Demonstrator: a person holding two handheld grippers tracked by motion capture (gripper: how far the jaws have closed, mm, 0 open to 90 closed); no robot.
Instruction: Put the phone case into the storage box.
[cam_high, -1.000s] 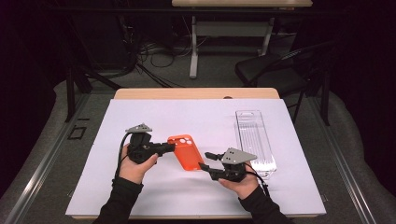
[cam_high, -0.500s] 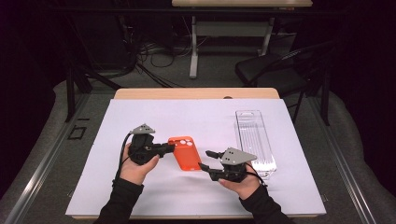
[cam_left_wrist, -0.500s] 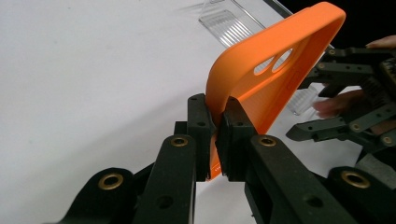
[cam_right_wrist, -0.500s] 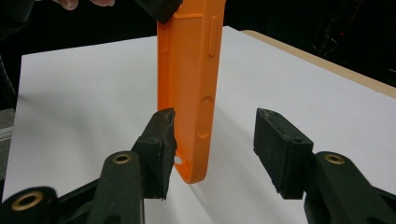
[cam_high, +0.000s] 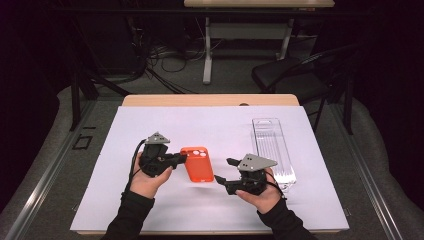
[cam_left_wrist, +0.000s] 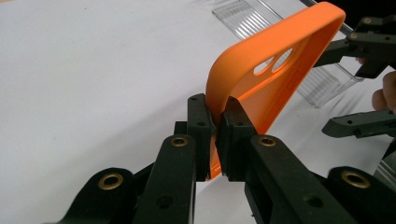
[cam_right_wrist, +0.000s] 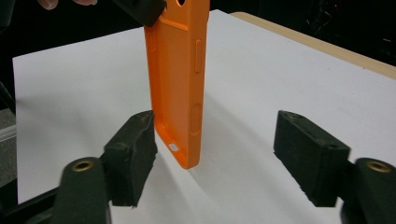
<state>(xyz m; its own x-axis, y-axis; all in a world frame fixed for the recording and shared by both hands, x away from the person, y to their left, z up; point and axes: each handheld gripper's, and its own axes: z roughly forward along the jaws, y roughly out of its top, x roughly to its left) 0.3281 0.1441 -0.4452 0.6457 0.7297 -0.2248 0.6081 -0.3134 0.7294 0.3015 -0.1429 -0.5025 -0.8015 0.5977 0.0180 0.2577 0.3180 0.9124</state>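
Orange phone case (cam_high: 196, 164), 1 of them, sits mid-table between my two grippers, lifted off the white sheet (cam_high: 210, 135). Left gripper (cam_left_wrist: 215, 140) is clamped on one long edge of it near a corner; in the left gripper view the jaws pinch the rim w/ the case standing up away from the camera, lens cutout up top. Right gripper (cam_right_wrist: 215, 154) is spread wide, nothing in it; in the right gripper view the case's lower corner hangs between the two pads, near the left pad (cam_right_wrist: 133, 154), touch unclear, well apart from the other.

Count: 2 grippers, 1 case, 1 clear plastic tray (cam_high: 273, 150) lying flat on the sheet just beyond my right hand (cam_high: 260, 192).

Vs the earlier frames: barely any diff. Case, both grippers, tray all in approx same spots; left was already closed on the case, right already open.
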